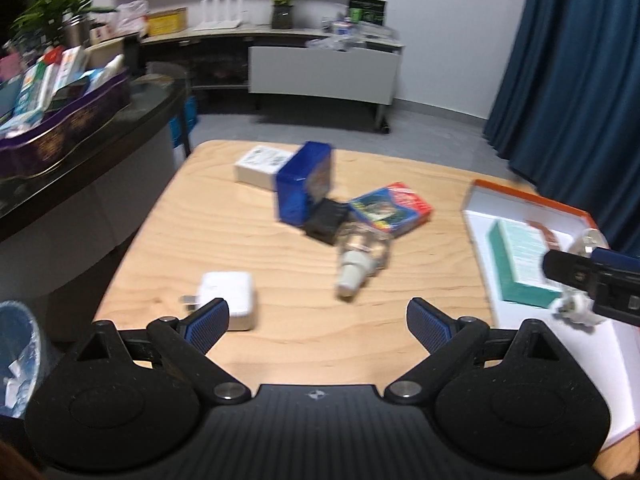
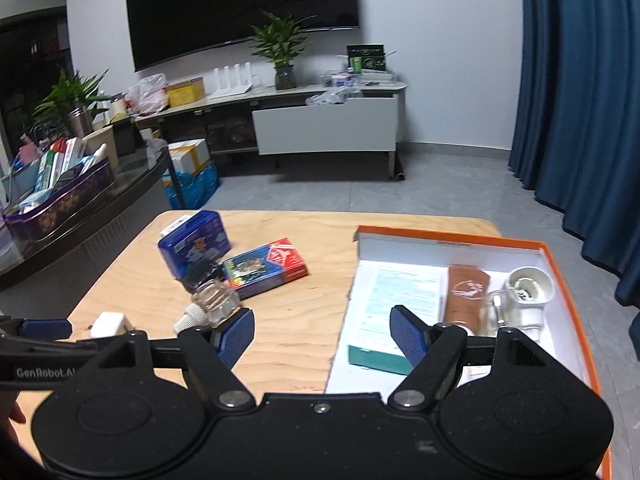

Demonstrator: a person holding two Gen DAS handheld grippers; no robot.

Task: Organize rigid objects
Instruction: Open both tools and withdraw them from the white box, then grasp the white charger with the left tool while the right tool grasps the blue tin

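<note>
- The orange-rimmed box (image 2: 560, 268) sits at the table's (image 1: 240, 232) right side, holding a teal carton (image 2: 394, 300), a brown tube (image 2: 466, 292) and a white-capped bottle (image 2: 528, 296).
- Left of the box lie a clear bottle (image 1: 362, 254), blue tin (image 1: 306, 184), red-and-blue pack (image 1: 392, 208) and white charger (image 1: 230, 296).
- Left gripper (image 1: 318, 320): jaws spread, empty.
- Right gripper (image 2: 322, 334): jaws spread, empty, over the box's left edge.

- You see a blue box (image 2: 195, 249) upright, a red-and-blue box (image 2: 265, 266) flat and a clear bottle (image 2: 211, 304) on its side.
- A white charger (image 1: 230, 293) lies nearer you.
</note>
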